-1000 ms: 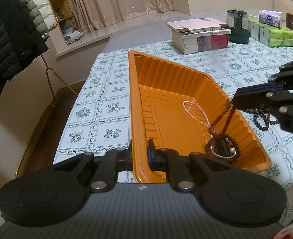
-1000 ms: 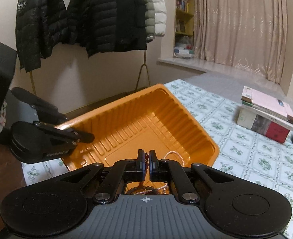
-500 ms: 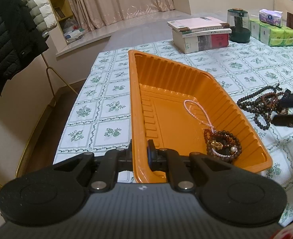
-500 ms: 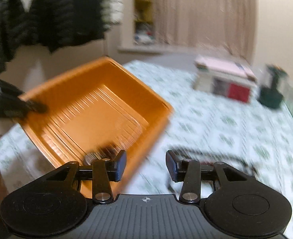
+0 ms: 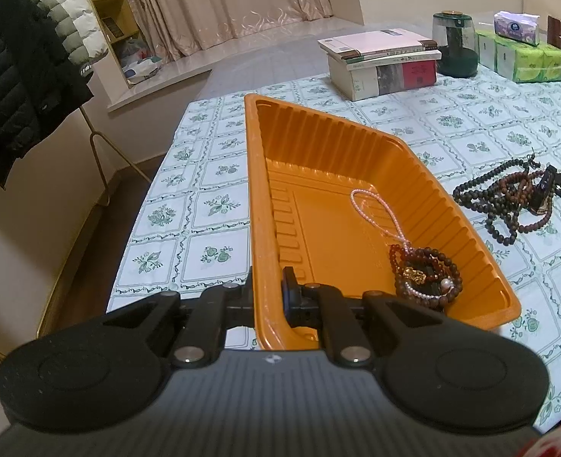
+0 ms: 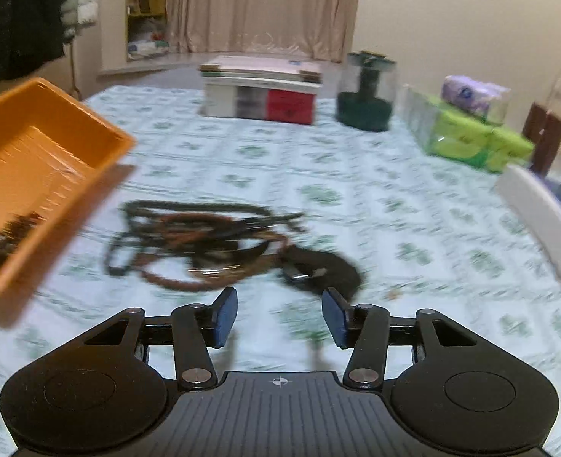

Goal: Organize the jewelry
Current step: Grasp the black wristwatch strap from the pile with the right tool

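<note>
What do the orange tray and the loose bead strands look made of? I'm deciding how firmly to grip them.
Orange tray: thin moulded plastic, judging by its ribbed walls and slight sheen. Bead strands on the tablecloth: matte dark brown and reddish round beads, probably wood or seed; the look leaves it open.

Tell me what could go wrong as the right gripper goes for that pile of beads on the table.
The bead strands are tangled, so the open right gripper may lift several at once or snag the black band beside them. The left gripper only pinches the orange tray by its rim, so a trailing strand catching the tray could tip it and spill the bracelets inside.
</note>
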### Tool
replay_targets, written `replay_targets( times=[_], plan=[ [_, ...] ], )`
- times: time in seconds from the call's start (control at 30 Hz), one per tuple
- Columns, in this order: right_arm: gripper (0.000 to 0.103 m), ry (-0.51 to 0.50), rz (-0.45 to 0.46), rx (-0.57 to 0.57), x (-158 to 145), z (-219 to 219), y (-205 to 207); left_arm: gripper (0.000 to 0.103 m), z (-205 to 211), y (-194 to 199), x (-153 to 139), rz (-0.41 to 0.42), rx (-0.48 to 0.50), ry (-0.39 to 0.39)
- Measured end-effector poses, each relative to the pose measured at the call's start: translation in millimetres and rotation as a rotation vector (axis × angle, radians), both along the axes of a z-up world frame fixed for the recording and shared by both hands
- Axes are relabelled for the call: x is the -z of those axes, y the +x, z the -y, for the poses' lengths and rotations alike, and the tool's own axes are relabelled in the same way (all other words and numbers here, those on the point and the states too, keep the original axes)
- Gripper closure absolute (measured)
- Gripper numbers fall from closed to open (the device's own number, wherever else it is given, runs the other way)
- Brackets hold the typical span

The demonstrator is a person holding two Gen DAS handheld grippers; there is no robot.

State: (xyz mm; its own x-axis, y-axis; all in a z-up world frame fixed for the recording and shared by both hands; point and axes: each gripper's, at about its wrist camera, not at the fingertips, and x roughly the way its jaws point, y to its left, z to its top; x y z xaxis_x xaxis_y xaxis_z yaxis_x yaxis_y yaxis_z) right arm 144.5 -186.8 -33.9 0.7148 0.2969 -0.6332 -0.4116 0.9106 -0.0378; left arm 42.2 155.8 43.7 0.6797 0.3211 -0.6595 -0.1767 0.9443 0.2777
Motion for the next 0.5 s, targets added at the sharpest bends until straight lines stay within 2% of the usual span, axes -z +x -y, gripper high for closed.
replay_targets(
  times=[0.1,0.23,0.5],
  plan=[
    [0.053,-0.051,0.025,-0.006,3,9,15,0.093,1,1,-1,-0.003,-0.001,0.006],
    [0.053,-0.109,0.029,-0.074,12,14,36,0.093,2,1,0,-0.01,-0.006,0.013],
    [0.054,-0.14,0.011,-0.141,29,15,61,0.093,2,2,0,-0.021,-0.011,0.021]
  ],
)
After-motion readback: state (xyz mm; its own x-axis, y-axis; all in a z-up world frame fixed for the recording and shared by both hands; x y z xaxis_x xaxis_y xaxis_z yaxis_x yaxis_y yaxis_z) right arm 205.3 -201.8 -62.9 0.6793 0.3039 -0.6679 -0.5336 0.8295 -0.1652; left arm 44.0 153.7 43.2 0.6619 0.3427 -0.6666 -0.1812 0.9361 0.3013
